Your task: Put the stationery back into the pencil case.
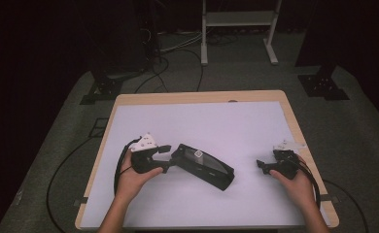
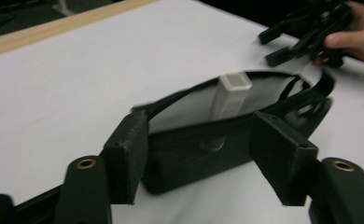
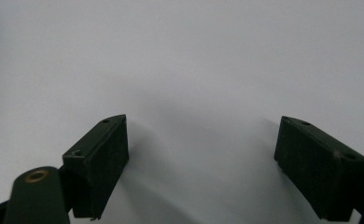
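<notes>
High view. Table (image 1: 105, 141): pale wooden rim, white sheet over most of the top. Room: dark, grey carpet, black cables trailing on the floor, feet of black stands to either side, a white metal frame (image 1: 238, 19) at the back. Black pouch (image 1: 204, 167): lies slantwise on the sheet near the middle, unzipped, with a small white box (image 1: 198, 154) showing in its opening. Left gripper (image 1: 167, 156): held by a left hand (image 1: 134, 177) that comes in from the bottom edge, laid low and pointing right, its tips just at the pouch's near end (contact cannot be judged from here). Right gripper (image 1: 261, 165): held by a right hand (image 1: 294, 179) near the right rim, pointing left, well apart from the pouch.

Left gripper view. Jaws stand partly apart, one to each side of the pouch's end; a gap shows between each pad and the fabric, so nothing is pinched. The pouch's grey lining is visible here, with the white box (image 2: 231, 93) standing tilted inside it and the zip edge curling round the far end. Beyond, at the upper right, the other gripper (image 2: 276, 44) in its hand, jaws apart. Wooden rim at upper left.

Right gripper view. Jaws spread wide over bare white sheet (image 3: 194, 60), with only their own soft shadows between them (nothing held).
</notes>
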{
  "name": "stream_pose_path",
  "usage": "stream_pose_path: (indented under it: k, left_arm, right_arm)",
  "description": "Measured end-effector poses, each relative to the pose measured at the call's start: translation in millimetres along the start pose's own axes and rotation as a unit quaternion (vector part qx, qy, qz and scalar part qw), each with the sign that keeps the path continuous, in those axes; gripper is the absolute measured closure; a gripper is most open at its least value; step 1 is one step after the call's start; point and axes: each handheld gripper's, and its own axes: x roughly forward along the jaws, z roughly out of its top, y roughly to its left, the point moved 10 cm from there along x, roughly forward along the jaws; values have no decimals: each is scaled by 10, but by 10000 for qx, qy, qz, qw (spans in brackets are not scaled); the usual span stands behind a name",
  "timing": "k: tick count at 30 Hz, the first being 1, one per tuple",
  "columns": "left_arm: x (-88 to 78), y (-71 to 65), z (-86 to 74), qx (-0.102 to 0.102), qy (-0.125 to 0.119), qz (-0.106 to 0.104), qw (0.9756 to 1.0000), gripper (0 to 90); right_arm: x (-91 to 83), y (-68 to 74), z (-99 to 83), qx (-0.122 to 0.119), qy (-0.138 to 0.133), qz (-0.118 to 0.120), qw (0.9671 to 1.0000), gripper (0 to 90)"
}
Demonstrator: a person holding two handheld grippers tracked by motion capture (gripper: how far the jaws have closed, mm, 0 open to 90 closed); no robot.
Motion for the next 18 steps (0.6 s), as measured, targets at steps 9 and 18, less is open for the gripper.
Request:
stream_pose_path:
  k: [9,18]
  left_arm:
    - [-235,203,-322,-73,526,592,9968,239]
    - [-423,369,-726,-250,1183,1147,9860,169]
  right_arm:
    - [0,0,0,-1,-1,0,10000,164]
    - [0,0,0,0,0,1,10000,164]
